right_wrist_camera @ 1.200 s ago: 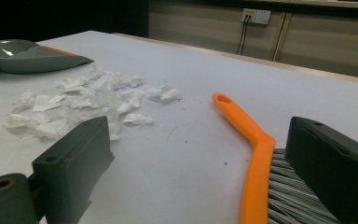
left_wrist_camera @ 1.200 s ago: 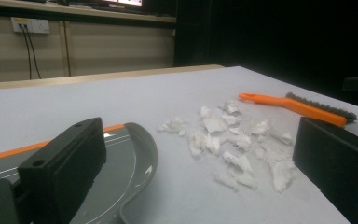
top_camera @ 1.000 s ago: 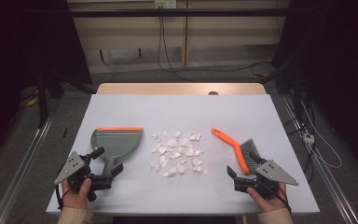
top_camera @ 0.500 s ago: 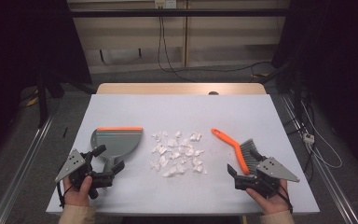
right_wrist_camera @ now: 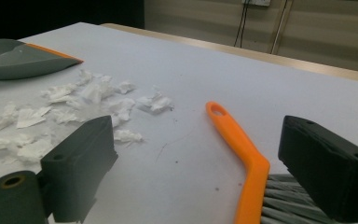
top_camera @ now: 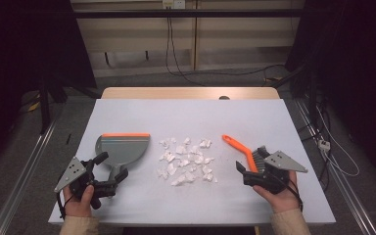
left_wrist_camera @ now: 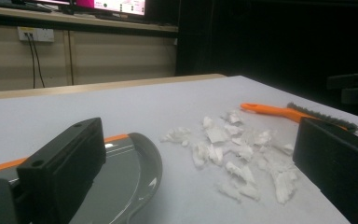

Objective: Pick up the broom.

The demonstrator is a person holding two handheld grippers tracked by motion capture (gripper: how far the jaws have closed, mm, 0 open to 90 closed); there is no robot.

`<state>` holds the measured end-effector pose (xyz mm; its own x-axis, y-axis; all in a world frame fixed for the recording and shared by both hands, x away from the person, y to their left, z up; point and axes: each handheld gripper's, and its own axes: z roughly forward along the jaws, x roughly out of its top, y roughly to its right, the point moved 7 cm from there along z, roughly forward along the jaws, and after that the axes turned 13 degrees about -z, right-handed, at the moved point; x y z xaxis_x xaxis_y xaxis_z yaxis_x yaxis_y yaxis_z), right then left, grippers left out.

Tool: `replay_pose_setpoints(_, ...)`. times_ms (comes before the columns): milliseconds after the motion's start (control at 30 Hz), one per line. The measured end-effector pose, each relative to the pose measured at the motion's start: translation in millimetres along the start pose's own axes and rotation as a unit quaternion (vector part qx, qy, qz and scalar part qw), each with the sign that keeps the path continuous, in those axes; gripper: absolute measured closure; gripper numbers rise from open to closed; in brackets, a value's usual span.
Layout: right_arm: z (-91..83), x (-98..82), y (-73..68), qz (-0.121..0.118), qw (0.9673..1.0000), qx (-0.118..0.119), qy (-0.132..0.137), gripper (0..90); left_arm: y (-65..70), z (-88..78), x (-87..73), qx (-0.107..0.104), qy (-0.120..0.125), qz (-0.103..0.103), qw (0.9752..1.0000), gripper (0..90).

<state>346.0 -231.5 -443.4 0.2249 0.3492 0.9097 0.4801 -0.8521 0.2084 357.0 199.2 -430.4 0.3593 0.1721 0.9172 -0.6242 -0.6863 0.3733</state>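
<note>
A grey dustpan (top_camera: 125, 148) with an orange front lip lies left of centre, its handle pointing at me. My left gripper (top_camera: 110, 166) is open, its jaws on either side of that handle; in the left gripper view the dustpan (left_wrist_camera: 126, 170) lies low between the wide-apart jaws. Several torn white paper scraps (top_camera: 186, 161) are scattered mid-table. To their right lies a brush (top_camera: 245, 152) with an orange handle and grey bristles. My right gripper (top_camera: 245, 172) is open at its bristle end. In the right gripper view the brush (right_wrist_camera: 244, 154) runs between the jaws, nearer the right one.
The white table top (top_camera: 191, 115) has bare room behind the objects. Its front edge runs just under my hands. A wooden strip (top_camera: 191, 93) borders the far edge. Cables (top_camera: 323, 142) hang off to the right of the table.
Both grippers have crept slightly forward, the left toward the dustpan handle and the right toward the brush. The dustpan, brush and scraps have not moved.
</note>
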Motion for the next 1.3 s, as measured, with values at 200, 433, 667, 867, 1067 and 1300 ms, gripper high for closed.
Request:
replay_pose_setpoints(200,13.9,6.3,7.1,0.013,0.9996,0.016,-0.018,11.8,2.4,0.0,-1.7,-0.004,-0.005,0.006,1.0000,2.3)
replay_pose_setpoints(433,32.0,8.6,11.6,0.020,0.9983,0.033,-0.044,21.1,1.0,-4.2,0.2,-0.001,0.001,0.000,1.0000,2.3)
replay_pose_setpoints(667,45.6,13.6,18.6,0.013,0.9965,0.053,-0.064,33.4,0.3,-8.5,0.8,0.000,0.002,0.002,1.0000,2.3)
replay_pose_setpoints(867,55.8,17.8,24.5,0.007,0.9950,0.060,-0.079,45.1,0.2,-12.0,1.2,0.004,0.004,0.003,1.0000,2.3)
replay_pose_setpoints(1067,61.9,17.3,34.6,0.021,0.9944,0.063,-0.082,50.4,0.1,-12.0,0.7,0.003,0.003,0.002,1.0000,2.3)
replay_pose_setpoints(1300,71.1,0.5,46.3,0.011,0.9794,0.093,-0.179,57.4,1.7,-9.7,0.1,-0.001,-0.001,0.004,1.0000,2.3)
